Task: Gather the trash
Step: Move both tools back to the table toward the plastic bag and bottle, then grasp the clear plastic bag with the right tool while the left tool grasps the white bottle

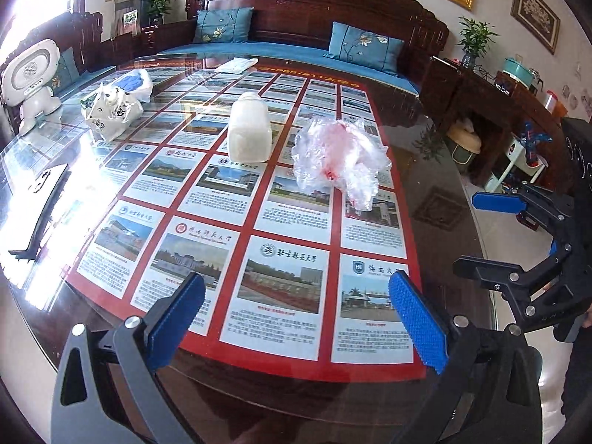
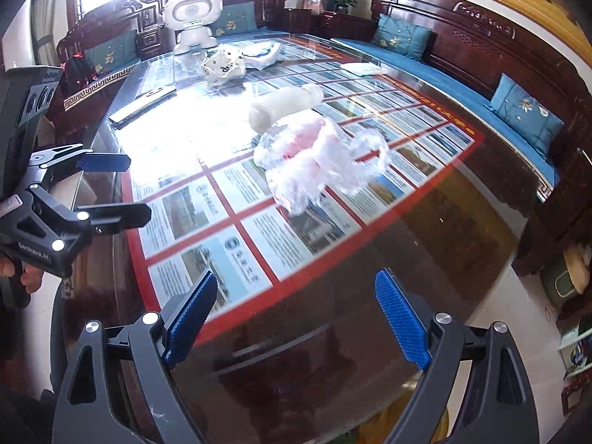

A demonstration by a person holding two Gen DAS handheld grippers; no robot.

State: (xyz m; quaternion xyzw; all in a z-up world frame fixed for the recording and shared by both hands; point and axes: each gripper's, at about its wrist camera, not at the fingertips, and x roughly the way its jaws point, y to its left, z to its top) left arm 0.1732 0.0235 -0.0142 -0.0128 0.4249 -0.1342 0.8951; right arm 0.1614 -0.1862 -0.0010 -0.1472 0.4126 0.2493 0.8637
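we hold the left gripper (image 1: 296, 318) and right gripper (image 2: 296, 314) with jaws apart and empty. the crumpled plastic bag (image 1: 340, 155), probably trash, lies uncollected on the glass tabletop (image 1: 436, 170) beside the white jar (image 1: 248, 127).

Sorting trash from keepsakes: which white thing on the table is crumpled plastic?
The clear, pink-tinged crumpled bag, right of the upright white jar; the jar is rigid and smooth.

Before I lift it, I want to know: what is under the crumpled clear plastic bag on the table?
The plastic bag lies on the glass table, over the red-bordered poster of picture cards. Something pink shows through its folds; what it is cannot be told. The cards right beneath are covered.
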